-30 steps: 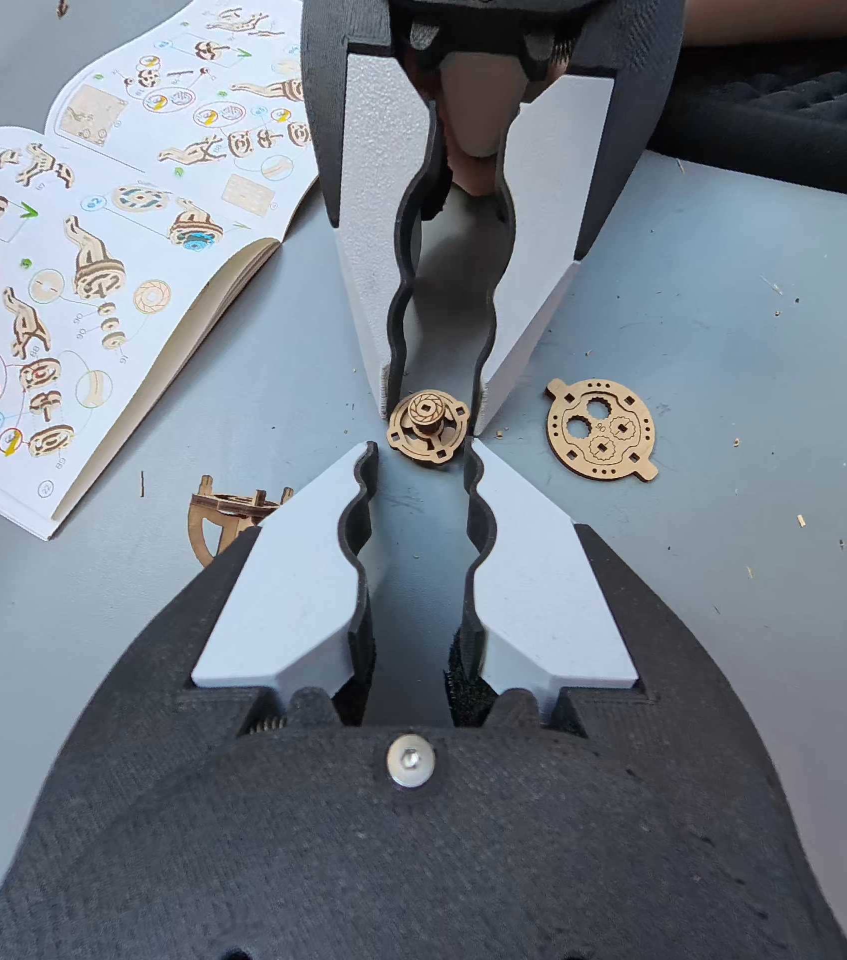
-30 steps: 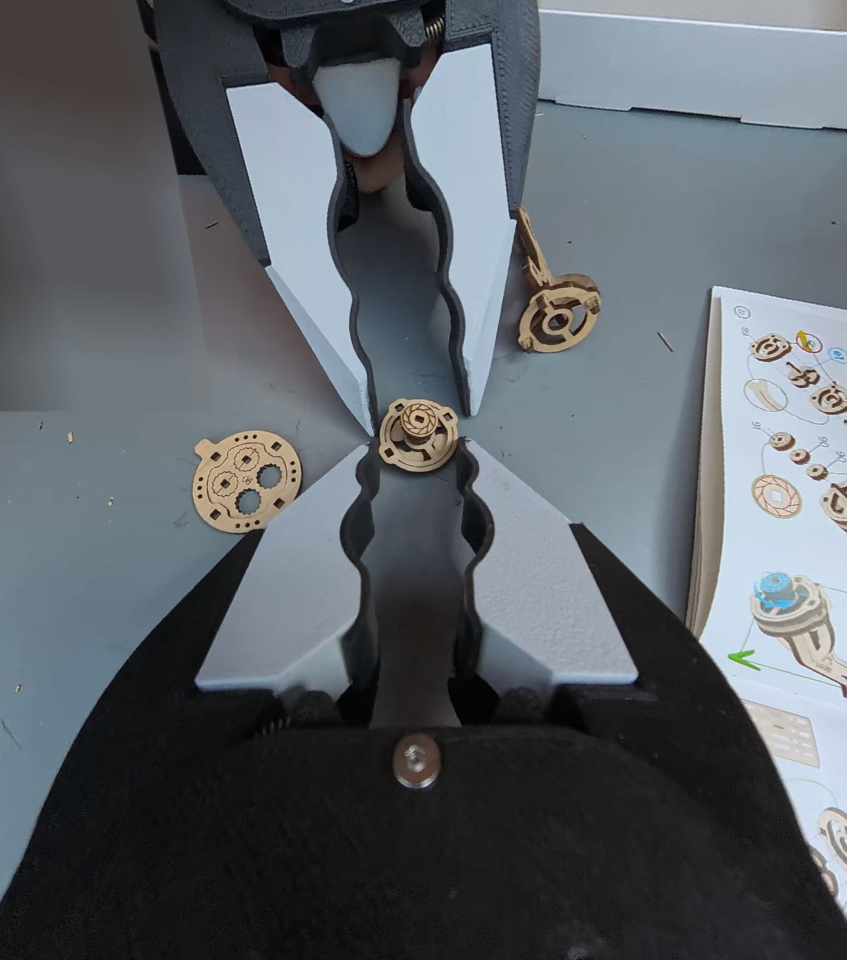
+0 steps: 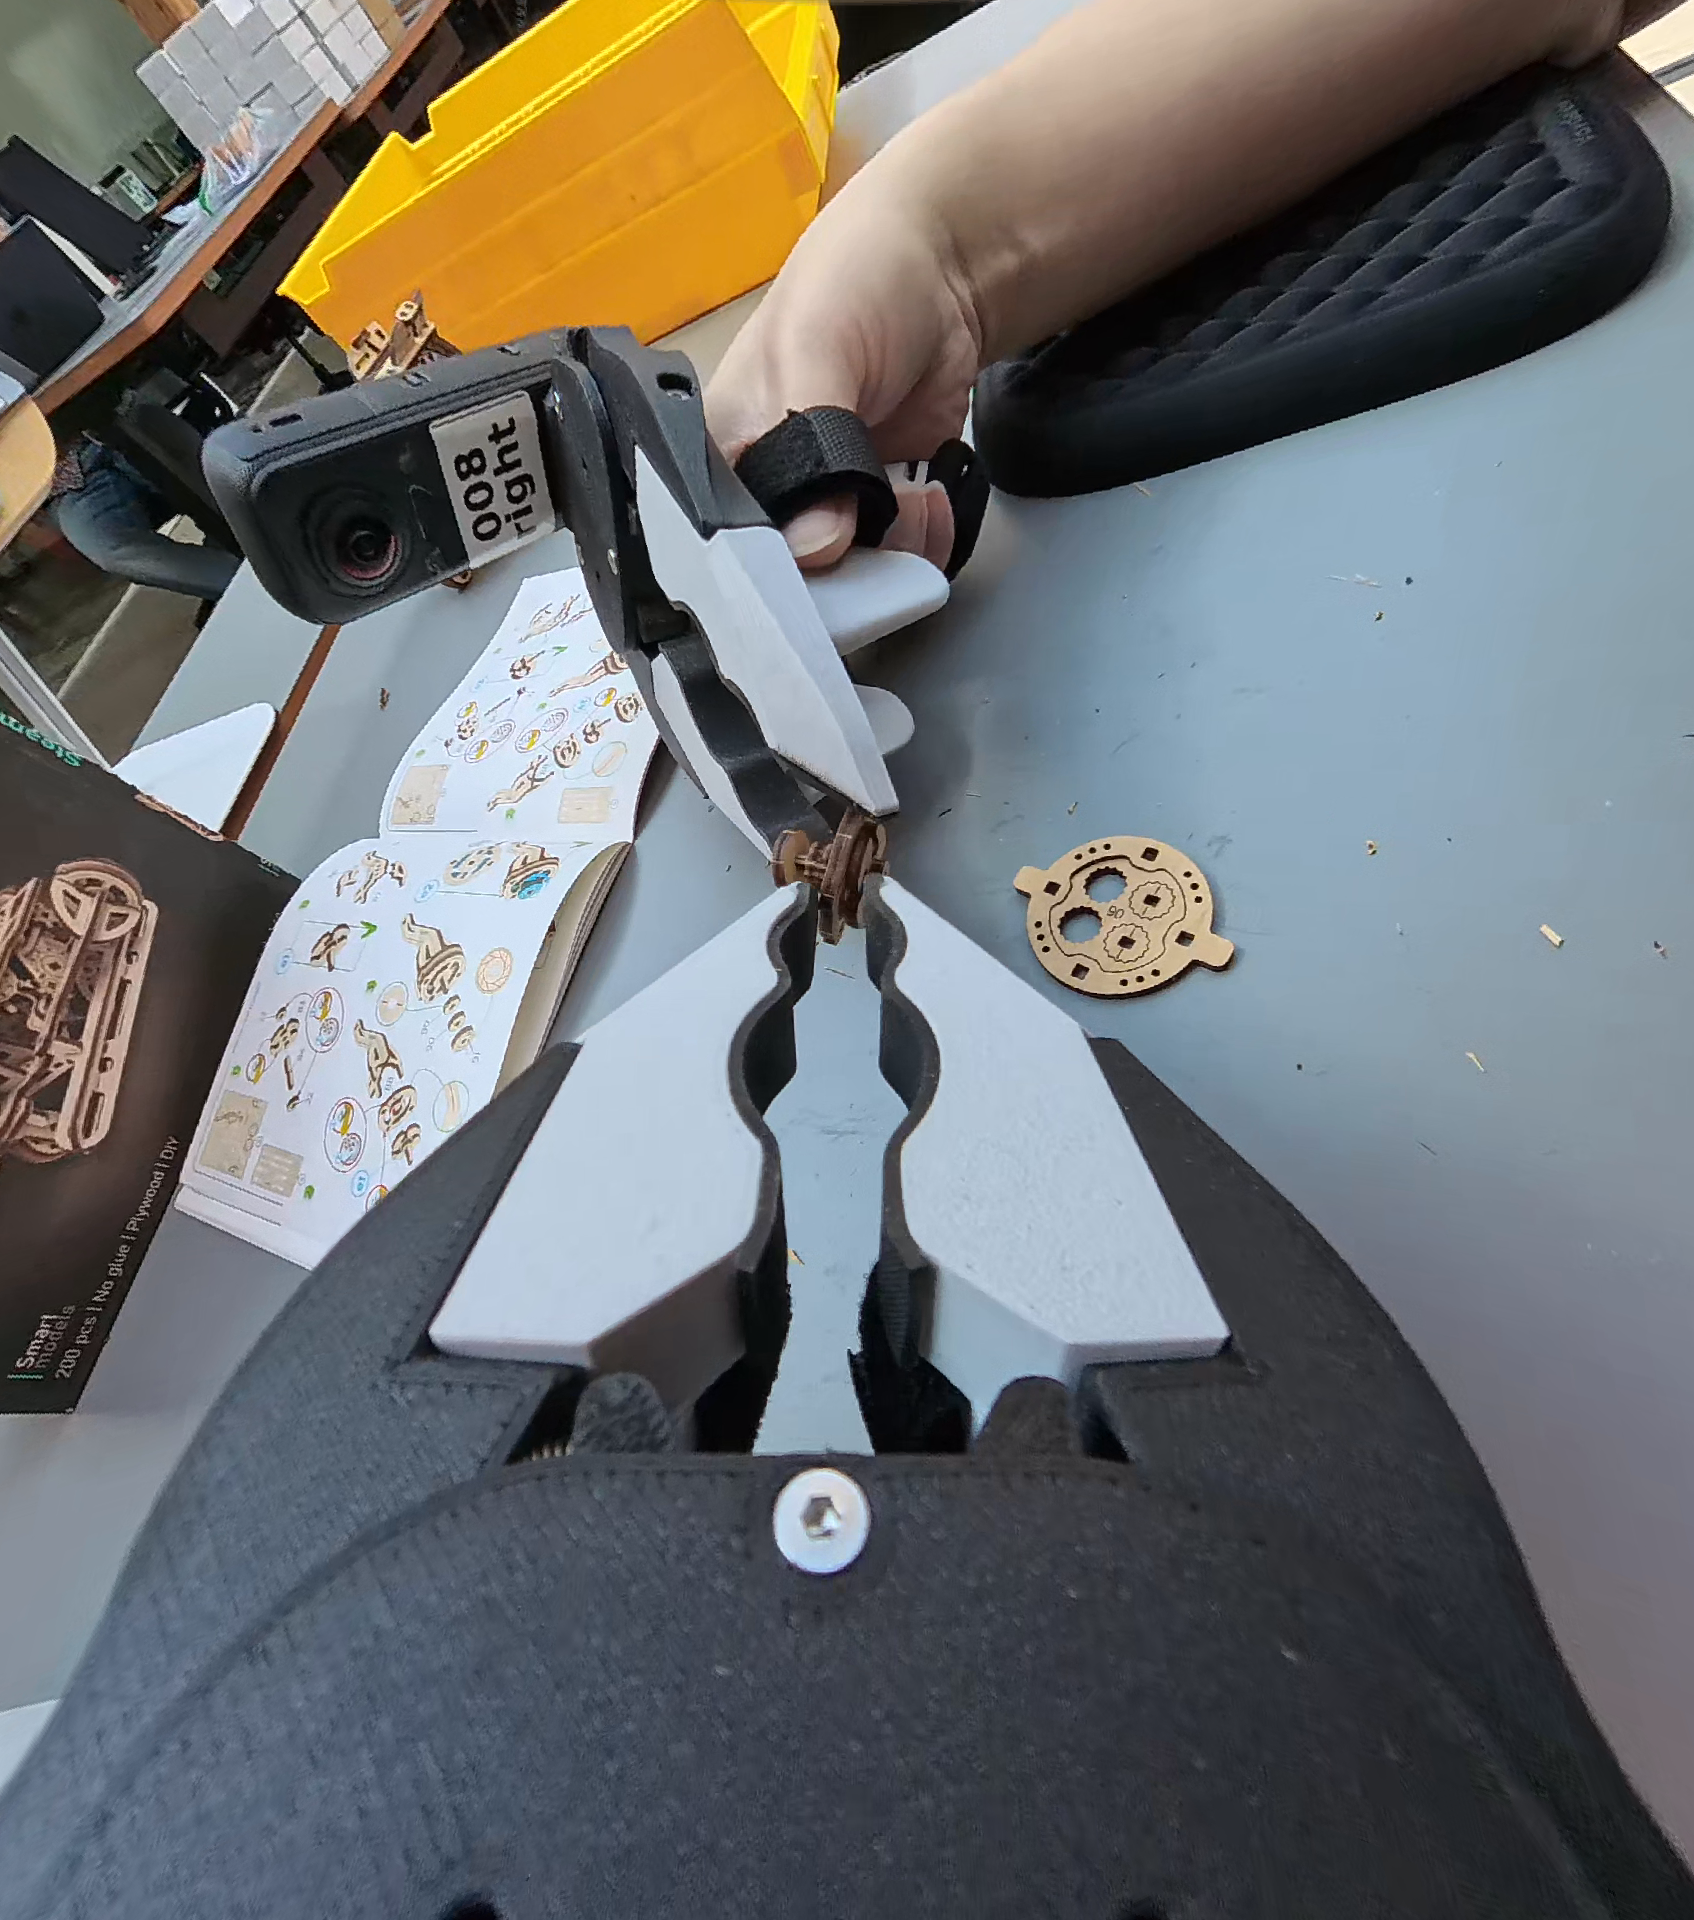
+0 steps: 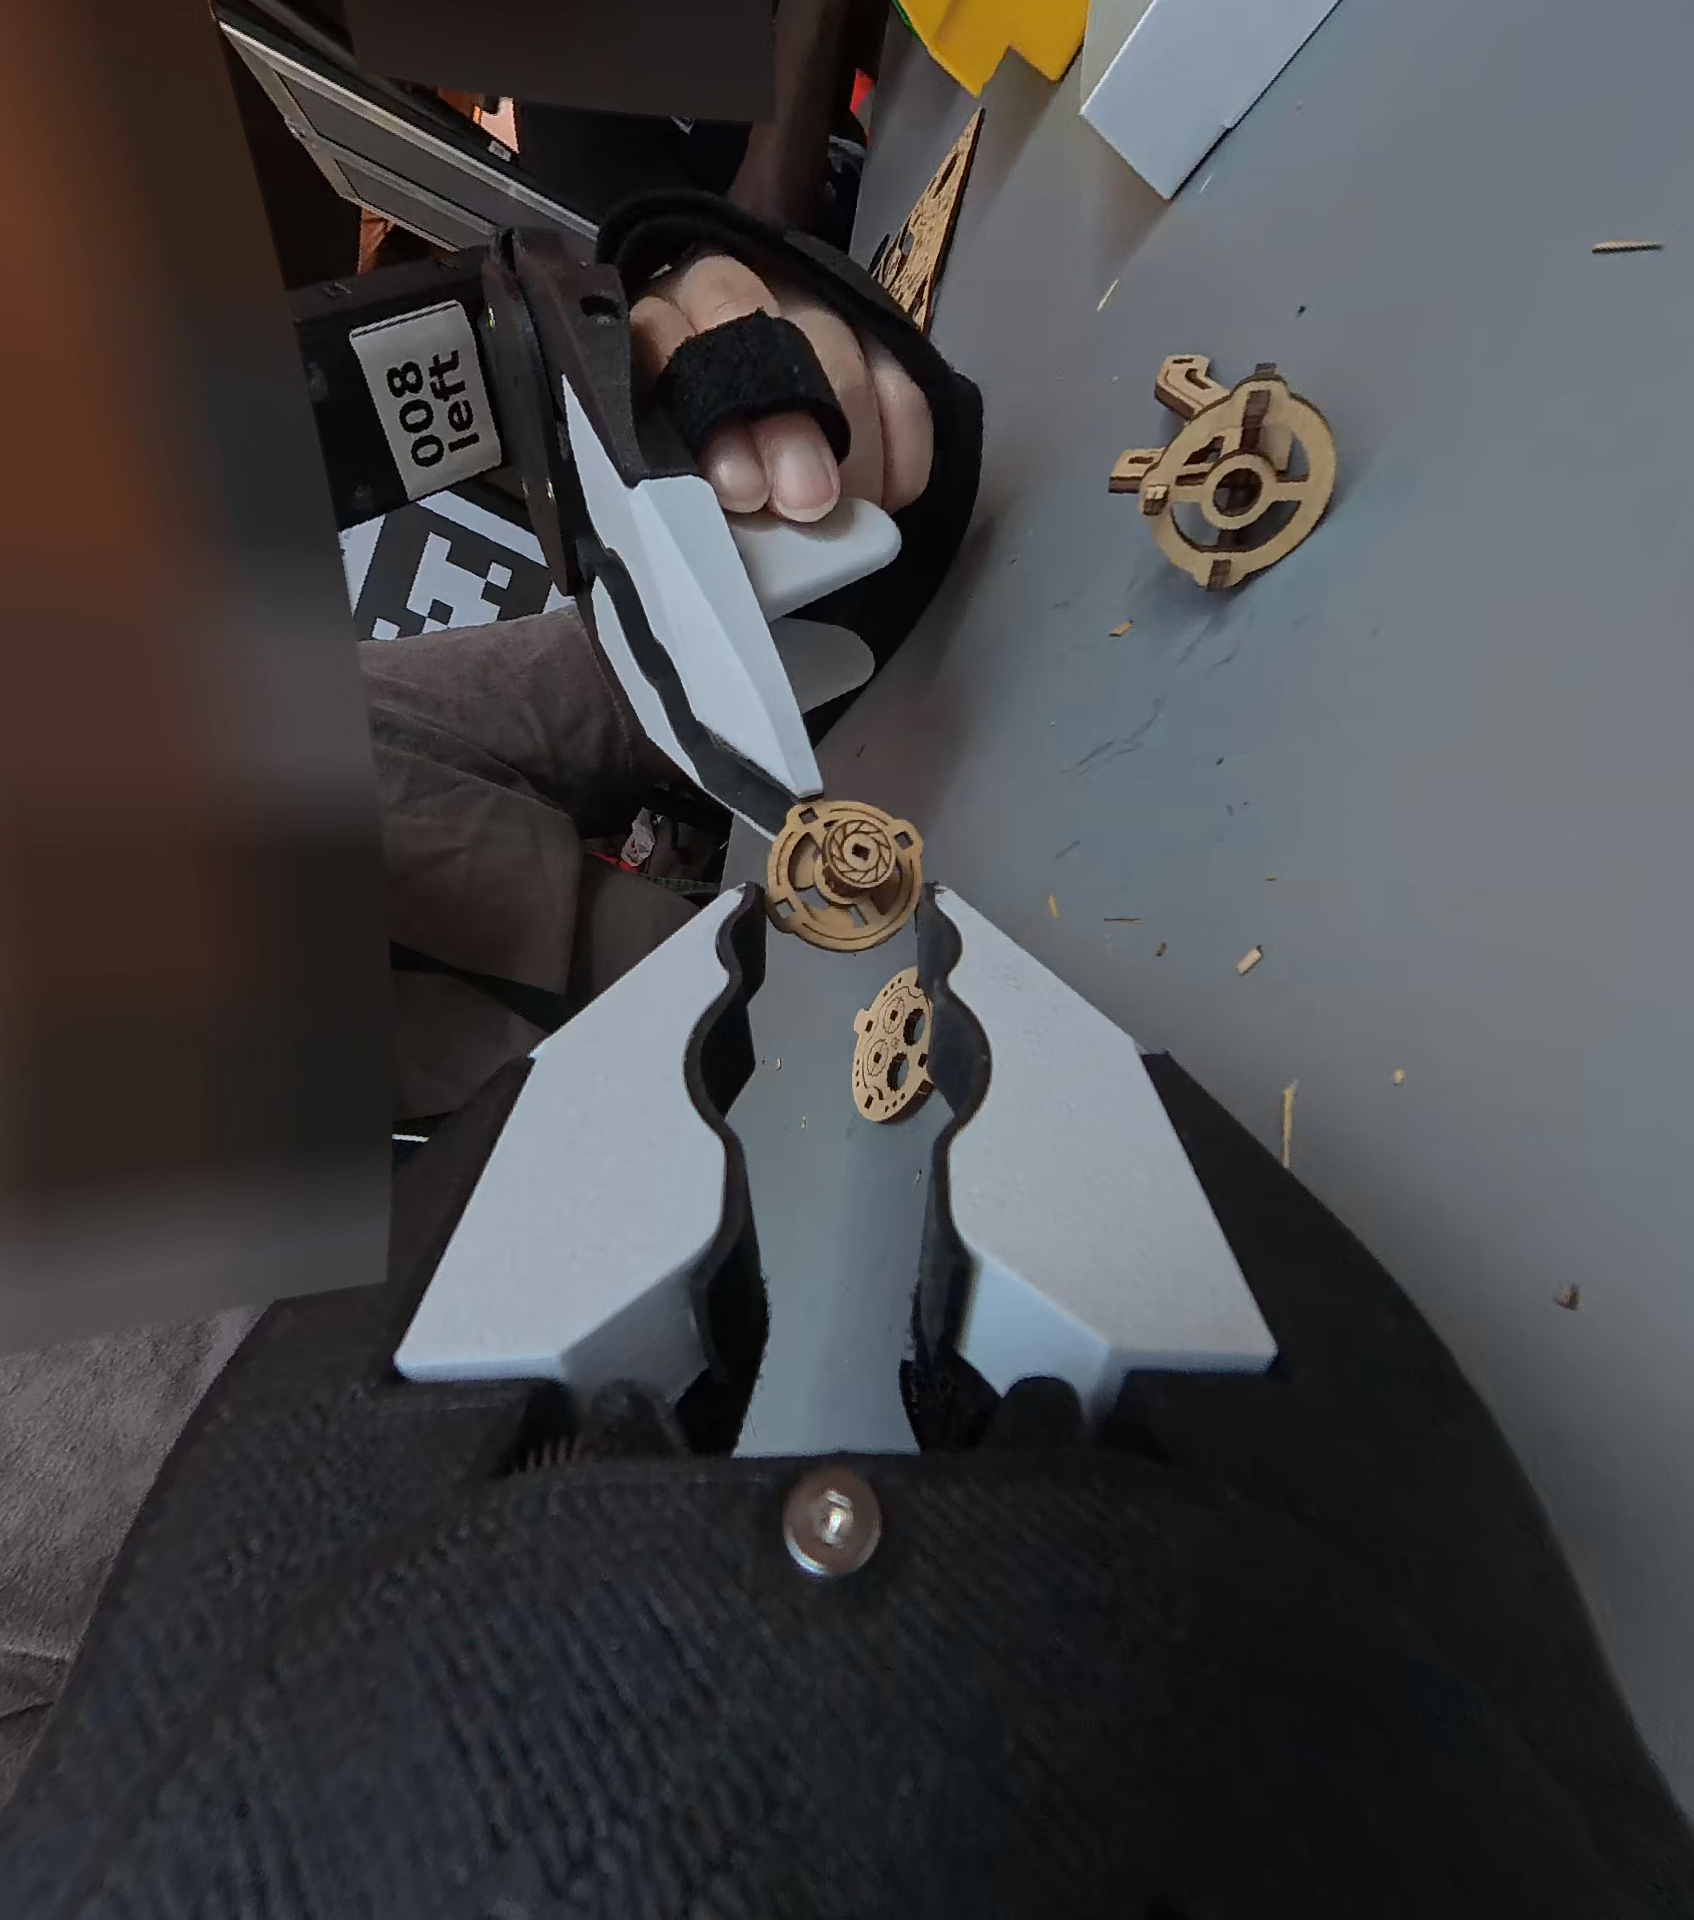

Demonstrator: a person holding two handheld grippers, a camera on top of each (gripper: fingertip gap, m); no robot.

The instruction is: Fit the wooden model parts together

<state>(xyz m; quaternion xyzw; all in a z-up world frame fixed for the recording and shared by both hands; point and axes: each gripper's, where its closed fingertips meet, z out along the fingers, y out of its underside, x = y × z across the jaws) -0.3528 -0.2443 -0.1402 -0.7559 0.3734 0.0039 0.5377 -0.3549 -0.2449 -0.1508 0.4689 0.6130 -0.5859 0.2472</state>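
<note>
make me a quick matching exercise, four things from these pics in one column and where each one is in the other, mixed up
1. small wheel assembly
2. flat round plate
3. open instruction booklet
4. black cushioned pad

a. flat on the table, right of the tongs in the left wrist view
b. under the person's forearm
c. held off the table between both tongs
d. beside the dark model box

Pairs: 1-c, 2-a, 3-d, 4-b

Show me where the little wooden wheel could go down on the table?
Bare grey table lies between the flat holey disc and the black pad, and nearer than the disc. The booklet and box crowd the other side.
</note>
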